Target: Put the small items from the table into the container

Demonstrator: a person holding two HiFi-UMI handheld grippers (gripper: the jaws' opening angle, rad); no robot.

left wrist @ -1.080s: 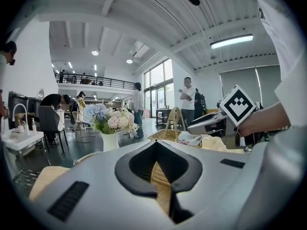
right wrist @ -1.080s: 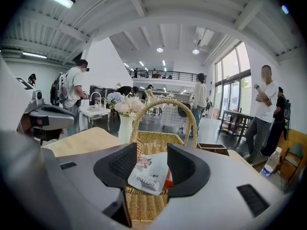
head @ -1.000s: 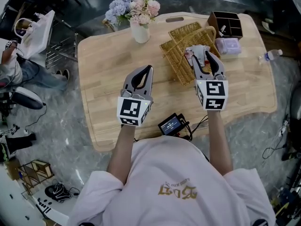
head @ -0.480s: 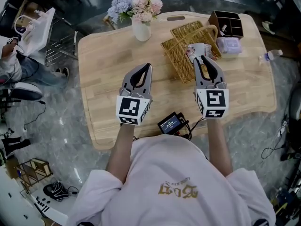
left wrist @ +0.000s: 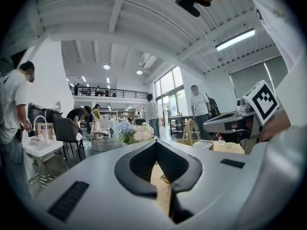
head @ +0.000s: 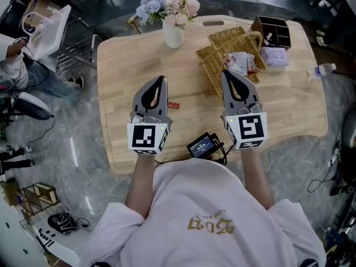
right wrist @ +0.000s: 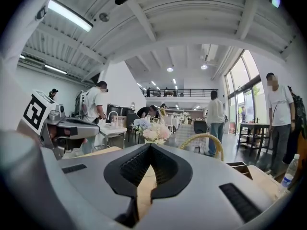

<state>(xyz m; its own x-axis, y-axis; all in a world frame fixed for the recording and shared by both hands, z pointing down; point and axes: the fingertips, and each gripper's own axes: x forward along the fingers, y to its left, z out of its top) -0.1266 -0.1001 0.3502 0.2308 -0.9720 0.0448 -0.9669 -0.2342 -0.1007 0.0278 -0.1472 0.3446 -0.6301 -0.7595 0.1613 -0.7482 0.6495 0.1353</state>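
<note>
Claws pressed together and empty: left claw (head: 161, 79) and right claw (head: 225, 72) hover over the wooden desk (head: 128, 65), with a small red packet (head: 173, 105) lying between them. Beyond, the wicker basket (head: 214, 65) holds packets. A flower vase (head: 173, 33) stands farther back.
</note>
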